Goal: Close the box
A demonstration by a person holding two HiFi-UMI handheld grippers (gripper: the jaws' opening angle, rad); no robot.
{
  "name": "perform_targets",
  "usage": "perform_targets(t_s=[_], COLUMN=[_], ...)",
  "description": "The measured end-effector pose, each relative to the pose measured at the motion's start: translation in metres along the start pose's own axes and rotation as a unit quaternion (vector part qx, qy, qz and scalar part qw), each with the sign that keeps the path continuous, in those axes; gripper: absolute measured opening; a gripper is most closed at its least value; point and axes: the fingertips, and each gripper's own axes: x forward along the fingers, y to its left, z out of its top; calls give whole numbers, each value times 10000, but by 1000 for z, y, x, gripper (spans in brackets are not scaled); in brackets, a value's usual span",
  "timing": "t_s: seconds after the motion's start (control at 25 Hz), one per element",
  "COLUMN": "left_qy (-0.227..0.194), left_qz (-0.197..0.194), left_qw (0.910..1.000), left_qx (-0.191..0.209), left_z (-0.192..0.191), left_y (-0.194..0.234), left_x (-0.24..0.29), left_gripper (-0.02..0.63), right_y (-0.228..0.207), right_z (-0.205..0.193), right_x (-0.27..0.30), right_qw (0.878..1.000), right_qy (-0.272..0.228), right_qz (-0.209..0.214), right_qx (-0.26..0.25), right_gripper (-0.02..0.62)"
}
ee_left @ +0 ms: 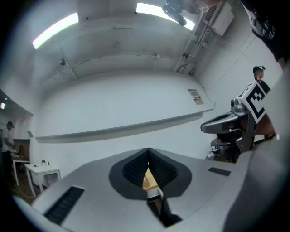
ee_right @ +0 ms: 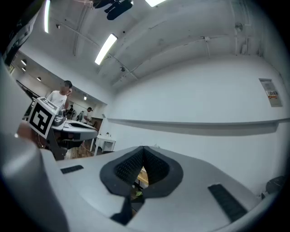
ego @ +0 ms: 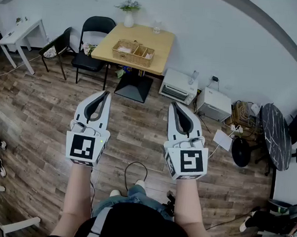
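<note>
Forearms (ego: 77,197) of the person rise from the bottom of the head view, each carrying a claw out over the wooden floor (ego: 40,111). Left claw (ego: 106,93) is clenched: in its own view the ribbed pads meet at the tips, and only a thin sliver of tabletop shows through the slit lower down. Right claw (ego: 172,104) is clenched too, its pads pressed together with nothing caught between them. Both hang side by side, well apart from each other, and point toward the table ahead.

Beyond them stands the wooden tabletop (ego: 160,41). On it sits the box (ego: 133,52), a woven one, in the near half and close to the near edge. Its top is open, so the compartments inside show. Neither claw touches it; both are well short of the tabletop. A vase (ego: 129,16) stands at the far left corner, and a glass (ego: 157,27) stands at the far edge. A black chair (ego: 95,36) stands beside the left edge, and a small oven (ego: 178,85) sits on the floor near the right one.
</note>
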Motion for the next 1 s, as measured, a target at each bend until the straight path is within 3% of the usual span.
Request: perform_targets(t_s=[0.2,0.68,0.84,0.88,0.92,1.0], left_qy=[-199,-159,-123,-117,-110,-98], left_qz=[-127,-58,-57,-44,-27,20], left_qw=[9997,9999,9999,9999,9999,9999], left_qx=[5,-19,16,3,-17,-62], left_z=[9,3,-4,-7,-9,-13], left_y=[8,38,45,47,50,56], left_x=[-33,-99,-114,-116,-116,-116], left_gripper=[11,11,11,11,11,11], right_y=[32,63,74,78,80,83], right_z=[13,11,3,2,1,0], right_x=[-21,-65,-68,-67,-64,-59], right_qw=[9998,9976,9968,9970,9970,9971], right_qy=[-79,71,190,175,155,139], right_qz=[-144,-685,-739,-667,-601,-597], right_qx=[-107,-107,238,363,452,456], right_gripper=[15,15,28,123,281,319])
